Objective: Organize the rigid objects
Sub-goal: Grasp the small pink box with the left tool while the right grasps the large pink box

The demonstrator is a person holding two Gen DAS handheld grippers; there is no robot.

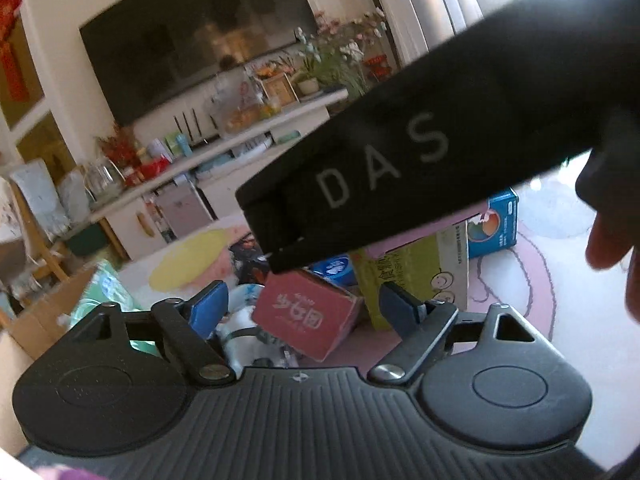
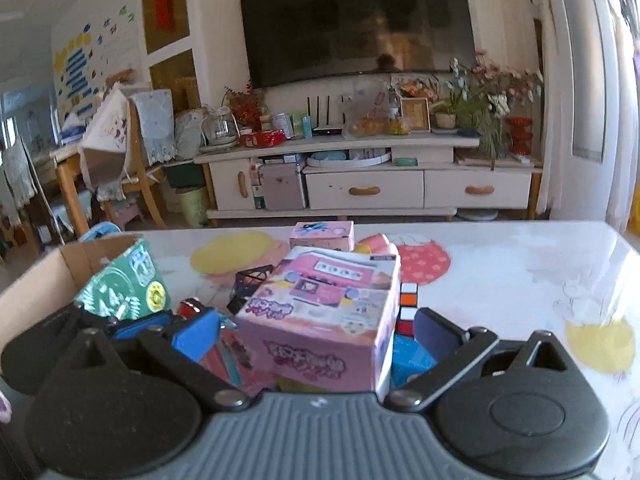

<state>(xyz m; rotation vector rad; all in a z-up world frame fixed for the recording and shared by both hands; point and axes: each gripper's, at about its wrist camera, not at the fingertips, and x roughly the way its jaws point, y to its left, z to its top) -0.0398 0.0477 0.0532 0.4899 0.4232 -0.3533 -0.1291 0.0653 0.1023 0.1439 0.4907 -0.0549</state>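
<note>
Several boxes crowd the table [image 2: 500, 264], which wears a pale cloth with yellow and red blobs. Far left, an open cardboard carton [image 2: 44, 280] stands at the table's edge, a green patterned box [image 2: 120, 288] tilted just inside it. Next right, a small black wire-frame object [image 2: 250, 280] sits ahead of the left finger of the right gripper [image 2: 316, 330]. Its jaws are spread, with a large pink toy box [image 2: 324, 316] between the blue pads; whether either pad touches the box cannot be told. Behind that box is a smaller pink box [image 2: 322, 236]; at its right edge, a Rubik's cube [image 2: 408, 308], partly hidden. In the left wrist view, the left gripper [image 1: 304, 308] is also spread and empty, above a tilted red box [image 1: 306, 314]; right of it, a yellow-green carton [image 1: 416, 276] and a blue box [image 1: 494, 224]. A black bar marked DAS [image 1: 440, 148] crosses the view and blocks much of the table.
</note>
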